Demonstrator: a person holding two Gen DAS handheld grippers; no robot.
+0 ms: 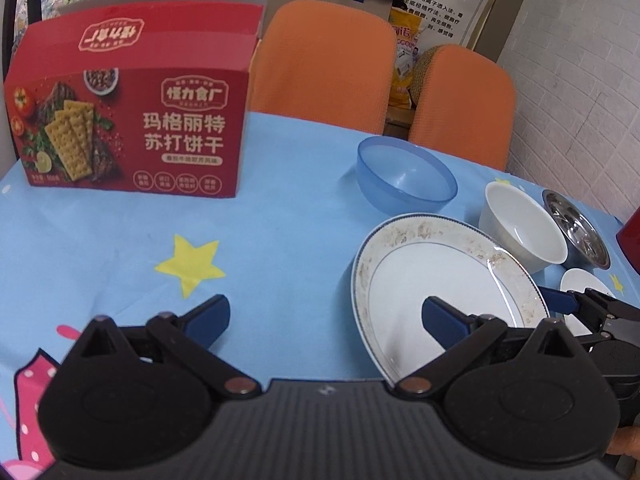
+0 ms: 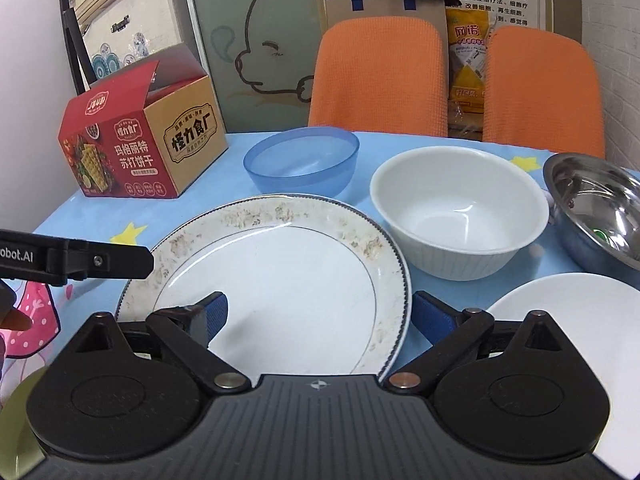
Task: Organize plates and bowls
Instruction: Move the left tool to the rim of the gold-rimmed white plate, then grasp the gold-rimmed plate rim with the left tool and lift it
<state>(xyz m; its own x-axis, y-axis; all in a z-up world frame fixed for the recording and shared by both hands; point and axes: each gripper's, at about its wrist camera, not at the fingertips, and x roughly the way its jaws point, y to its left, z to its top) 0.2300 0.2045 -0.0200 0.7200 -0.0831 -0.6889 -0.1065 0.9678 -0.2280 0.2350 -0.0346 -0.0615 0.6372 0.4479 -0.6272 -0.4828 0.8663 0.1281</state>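
Observation:
A large white plate with a worn patterned rim [image 1: 444, 276] [image 2: 288, 272] lies on the blue tablecloth. Behind it stand a blue plastic bowl [image 1: 404, 176] [image 2: 304, 164], a white bowl [image 1: 520, 228] [image 2: 460, 208] and a steel bowl [image 1: 576, 228] [image 2: 600, 204]. A small white plate [image 1: 582, 284] [image 2: 568, 320] lies at the right. My left gripper [image 1: 326, 320] is open at the large plate's left edge, its right finger over the plate. My right gripper [image 2: 320, 314] is open, straddling the plate's near right rim. Both are empty.
An open red cracker box [image 1: 132, 120] [image 2: 136, 148] stands at the table's back left. Two orange chairs [image 1: 324, 64] [image 2: 380, 76] stand behind the table. The left gripper's body [image 2: 76, 260] shows at the left of the right wrist view.

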